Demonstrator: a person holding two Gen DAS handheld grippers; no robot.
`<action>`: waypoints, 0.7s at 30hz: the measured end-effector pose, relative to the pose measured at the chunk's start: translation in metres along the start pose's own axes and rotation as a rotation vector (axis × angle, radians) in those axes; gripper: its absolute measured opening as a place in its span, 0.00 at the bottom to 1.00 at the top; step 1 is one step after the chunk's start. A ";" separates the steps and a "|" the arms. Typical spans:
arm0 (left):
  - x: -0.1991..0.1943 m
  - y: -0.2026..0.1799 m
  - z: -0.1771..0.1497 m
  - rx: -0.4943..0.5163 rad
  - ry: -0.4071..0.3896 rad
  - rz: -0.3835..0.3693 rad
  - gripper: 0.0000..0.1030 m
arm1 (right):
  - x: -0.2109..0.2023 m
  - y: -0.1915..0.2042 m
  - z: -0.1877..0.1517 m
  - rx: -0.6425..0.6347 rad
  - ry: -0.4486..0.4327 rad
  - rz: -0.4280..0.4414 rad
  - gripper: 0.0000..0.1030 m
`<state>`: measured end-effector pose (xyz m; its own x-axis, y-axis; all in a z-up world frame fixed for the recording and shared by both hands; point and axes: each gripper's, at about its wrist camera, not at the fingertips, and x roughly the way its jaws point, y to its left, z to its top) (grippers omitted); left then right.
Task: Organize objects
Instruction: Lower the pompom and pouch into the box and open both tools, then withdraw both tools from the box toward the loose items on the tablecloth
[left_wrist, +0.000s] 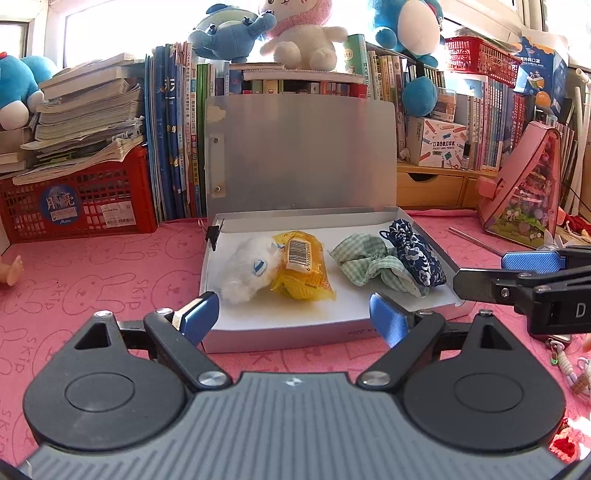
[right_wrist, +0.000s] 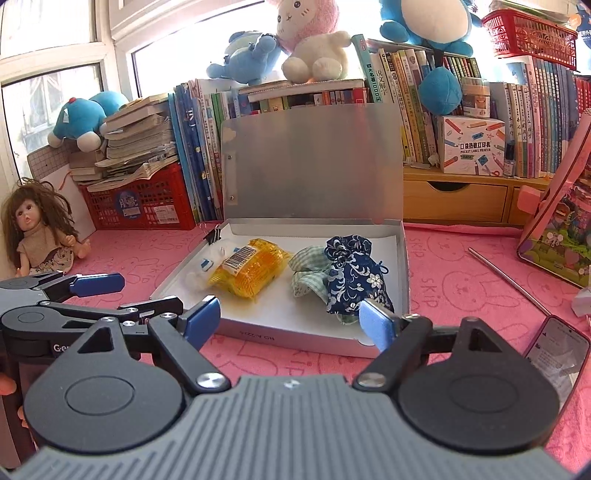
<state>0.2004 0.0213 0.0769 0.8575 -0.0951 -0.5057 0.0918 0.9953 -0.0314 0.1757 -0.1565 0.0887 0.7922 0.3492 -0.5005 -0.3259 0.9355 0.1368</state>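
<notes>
1. The box (left_wrist: 332, 328) sits open on the pink cloth (left_wrist: 92, 280), its lid (left_wrist: 306, 151) upright against the books.
2. Inside lie four things: a white plush (left_wrist: 245, 275) touching a yellow packet (left_wrist: 301, 271) on the left, and a green check cloth (left_wrist: 364, 260) under a navy floral pouch (left_wrist: 415, 254) on the right.
3. The left gripper (left_wrist: 293, 317) and right gripper (right_wrist: 288, 319) both hover just before the box's near wall, jaws wide, nothing between them.
4. The packing looks done; the step in hand is probably closing the box.
5. That would call for reaching past the contents to the lid's top edge and tipping it forward without snagging the pouch.
6. Readable writing: "SKIP" repeats on the cloth; a carton (right_wrist: 471, 146) says "POCKET LABEL PRINTER"; the packet bears a barcode.
</notes>
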 end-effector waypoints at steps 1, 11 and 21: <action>-0.005 0.000 -0.002 -0.004 -0.002 -0.009 0.89 | -0.004 0.001 -0.002 -0.004 -0.002 0.004 0.87; -0.052 -0.007 -0.030 -0.007 -0.015 -0.047 0.89 | -0.030 0.012 -0.033 -0.092 0.005 0.029 0.88; -0.093 -0.011 -0.067 0.030 -0.024 -0.058 0.89 | -0.060 0.001 -0.065 -0.104 0.016 0.015 0.89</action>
<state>0.0857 0.0210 0.0666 0.8621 -0.1534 -0.4830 0.1568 0.9871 -0.0337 0.0945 -0.1803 0.0633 0.7787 0.3610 -0.5131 -0.3900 0.9192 0.0549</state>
